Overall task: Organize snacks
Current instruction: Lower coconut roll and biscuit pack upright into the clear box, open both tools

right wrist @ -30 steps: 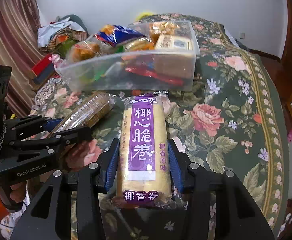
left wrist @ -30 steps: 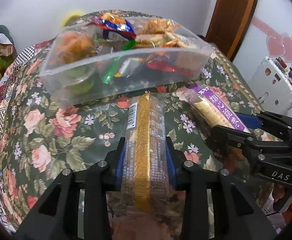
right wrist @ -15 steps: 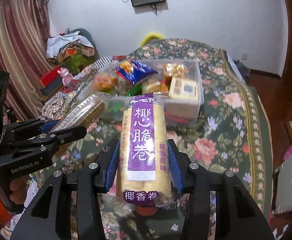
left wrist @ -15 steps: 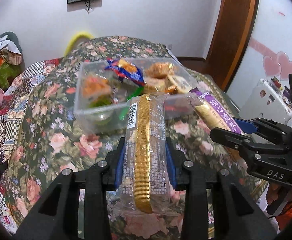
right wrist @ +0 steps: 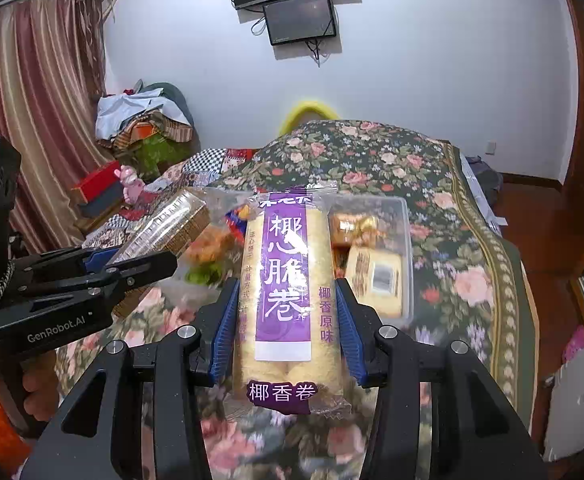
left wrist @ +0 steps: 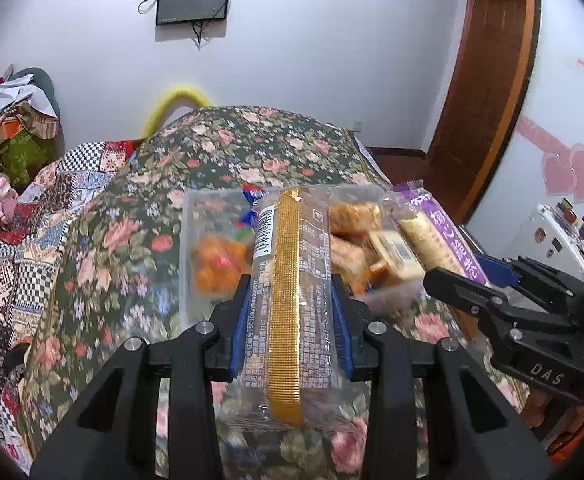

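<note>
My left gripper [left wrist: 289, 320] is shut on a clear snack pack with a gold strip [left wrist: 287, 300], held lengthwise above the floral cloth. My right gripper [right wrist: 285, 324] is shut on a purple-labelled pack of yellow rolls [right wrist: 285, 280]. Each gripper shows in the other view: the right gripper [left wrist: 468, 276] with its purple pack [left wrist: 436, 228], the left gripper [right wrist: 131, 260] with its clear pack [right wrist: 167, 224]. Behind both packs sits a clear plastic bin [left wrist: 189, 240] holding several wrapped snacks; its right wall [right wrist: 406, 248] shows in the right wrist view.
The bin rests on a table under a floral cloth [left wrist: 123, 216], its right edge [right wrist: 508, 264] bordered in gold. A patchwork cover [left wrist: 23, 240] lies to the left, a wooden door [left wrist: 488, 60] right, screens [right wrist: 300, 16] on the wall, curtains [right wrist: 31, 80] far left.
Both grippers have risen and tilted up with their packs, so the bin looks smaller and lower, partly hidden behind the packs. More wall and the screens have come into view.
</note>
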Motion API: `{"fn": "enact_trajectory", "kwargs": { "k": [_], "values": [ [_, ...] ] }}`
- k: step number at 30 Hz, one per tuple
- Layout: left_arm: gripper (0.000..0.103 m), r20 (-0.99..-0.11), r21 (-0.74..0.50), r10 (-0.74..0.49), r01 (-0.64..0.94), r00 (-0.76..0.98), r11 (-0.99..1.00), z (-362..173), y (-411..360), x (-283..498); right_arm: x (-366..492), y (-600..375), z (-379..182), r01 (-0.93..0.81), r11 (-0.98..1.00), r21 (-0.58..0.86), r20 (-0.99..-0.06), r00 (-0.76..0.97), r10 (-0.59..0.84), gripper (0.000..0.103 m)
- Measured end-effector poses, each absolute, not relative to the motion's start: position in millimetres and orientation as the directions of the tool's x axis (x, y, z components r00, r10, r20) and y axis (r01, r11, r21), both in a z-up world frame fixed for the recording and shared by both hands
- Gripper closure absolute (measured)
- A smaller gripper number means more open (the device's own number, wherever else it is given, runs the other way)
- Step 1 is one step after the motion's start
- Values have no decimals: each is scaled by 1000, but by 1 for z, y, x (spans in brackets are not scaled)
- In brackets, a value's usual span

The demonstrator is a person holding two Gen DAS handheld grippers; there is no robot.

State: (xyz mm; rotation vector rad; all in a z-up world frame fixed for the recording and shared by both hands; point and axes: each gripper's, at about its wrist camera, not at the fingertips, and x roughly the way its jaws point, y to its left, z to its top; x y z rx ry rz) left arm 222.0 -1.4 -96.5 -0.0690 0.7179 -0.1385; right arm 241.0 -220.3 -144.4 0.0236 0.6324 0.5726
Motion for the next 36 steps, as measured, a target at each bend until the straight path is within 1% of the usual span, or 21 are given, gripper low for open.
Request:
{"fn": "enact_trajectory", "kwargs": {
  "k": [9,15,23,26,28,29,30,36],
  "values": [
    [67,-647,-113,-112,50,754,992,-98,8,265,277,-206,-147,-495,844,208,-550,654,519,60],
    [67,-685,-150,-95,-12,723,989,-118,16,293,302,-191,-158,-482,849,217,-583,634,509,60],
    [66,-689,-145,-88,-18,719,989,-124,13,304,315,-184,-171,-458,867,197,-630,618,470,60],
    [60,-692,-133,-82,-15,717,991,-123,12,302,315,-186,-173,-449,873,192,-640,617,458,59],
    [58,-692,-139,-87,-15,717,990,-121,12,299,310,-190,-169,-447,874,193,-639,619,457,55],
    [53,-690,-146,-94,-10,717,989,-118,13,297,310,-190,-168,-447,874,193,-637,620,458,53],
    [51,-687,-147,-96,-8,720,989,-116,13,293,305,-193,-164,-446,875,191,-630,627,457,53],
    [50,-649,-120,-89,14,756,993,-92,13,267,285,-203,-145,-453,873,180,-601,652,462,52]
  ]
}}
